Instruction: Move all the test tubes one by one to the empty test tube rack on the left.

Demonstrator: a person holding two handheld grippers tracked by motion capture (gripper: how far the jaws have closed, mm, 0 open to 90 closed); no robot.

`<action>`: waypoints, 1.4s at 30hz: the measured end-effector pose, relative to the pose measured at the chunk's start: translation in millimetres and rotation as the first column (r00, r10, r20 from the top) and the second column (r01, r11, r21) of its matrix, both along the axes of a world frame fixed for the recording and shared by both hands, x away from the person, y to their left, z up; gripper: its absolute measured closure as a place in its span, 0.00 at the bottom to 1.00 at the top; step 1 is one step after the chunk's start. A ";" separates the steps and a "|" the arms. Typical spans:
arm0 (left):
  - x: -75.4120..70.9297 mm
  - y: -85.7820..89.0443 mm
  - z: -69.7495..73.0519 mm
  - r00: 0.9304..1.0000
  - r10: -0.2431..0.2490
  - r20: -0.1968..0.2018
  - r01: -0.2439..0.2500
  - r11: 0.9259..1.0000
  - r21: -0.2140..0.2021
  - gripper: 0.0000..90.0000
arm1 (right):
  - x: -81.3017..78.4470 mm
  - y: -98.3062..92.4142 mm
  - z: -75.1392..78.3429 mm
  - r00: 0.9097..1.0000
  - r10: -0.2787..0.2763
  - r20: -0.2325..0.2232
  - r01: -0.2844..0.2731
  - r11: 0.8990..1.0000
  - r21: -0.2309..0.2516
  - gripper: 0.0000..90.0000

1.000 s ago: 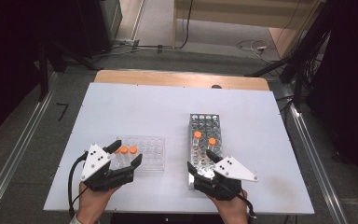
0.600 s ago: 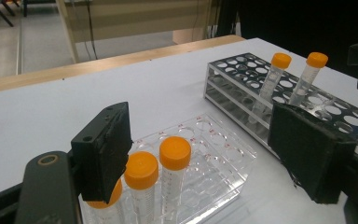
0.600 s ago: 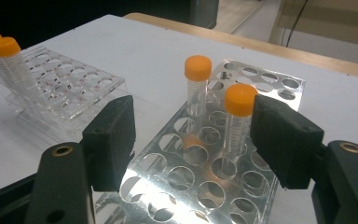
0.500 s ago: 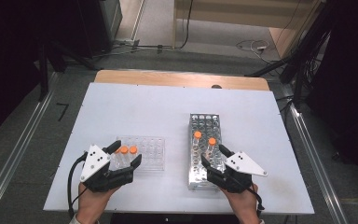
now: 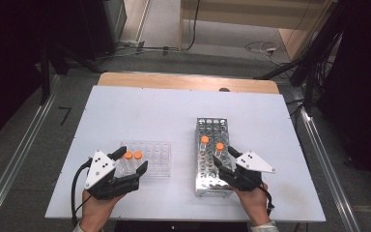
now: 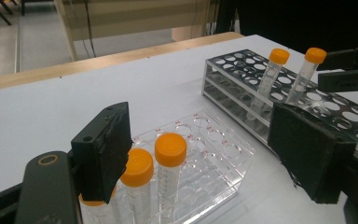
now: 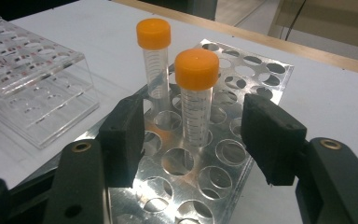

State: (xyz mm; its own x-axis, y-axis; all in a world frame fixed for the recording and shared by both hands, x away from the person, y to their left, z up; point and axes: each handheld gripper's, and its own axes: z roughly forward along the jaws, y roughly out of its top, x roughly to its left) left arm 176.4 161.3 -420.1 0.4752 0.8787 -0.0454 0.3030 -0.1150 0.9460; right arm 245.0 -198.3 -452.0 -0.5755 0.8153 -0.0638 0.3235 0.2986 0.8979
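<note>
A white rectangular table top [image 5: 164,111] with a light wooden strip [image 5: 188,82] along its far edge stands on a grey carpet floor [image 5: 77,72]. Beyond it, black cables [image 5: 290,67] lie on the floor near a pale wooden cabinet [image 5: 251,19], and both sides are dark.

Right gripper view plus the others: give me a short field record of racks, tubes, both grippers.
metal rack: perforated aluminium tube rack, right half of white table
metal rack tubes: two clear orange-capped tubes, upright, nearer tube, farther tube
clear rack: transparent plastic tube rack, left half of table
clear rack tubes: orange-capped tubes at its near end
right gripper: jaws either side of nearer tube, have just been closing, pads not touching it
left gripper: open, at clear rack's near end, holding nothing
</note>
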 end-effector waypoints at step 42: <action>1.7 -2.6 -4.1 1.000 -0.003 -0.019 0.003 1.000 0.003 0.23 | 21.1 -0.7 -14.3 0.999 0.051 -0.010 -0.050 0.999 0.021 0.79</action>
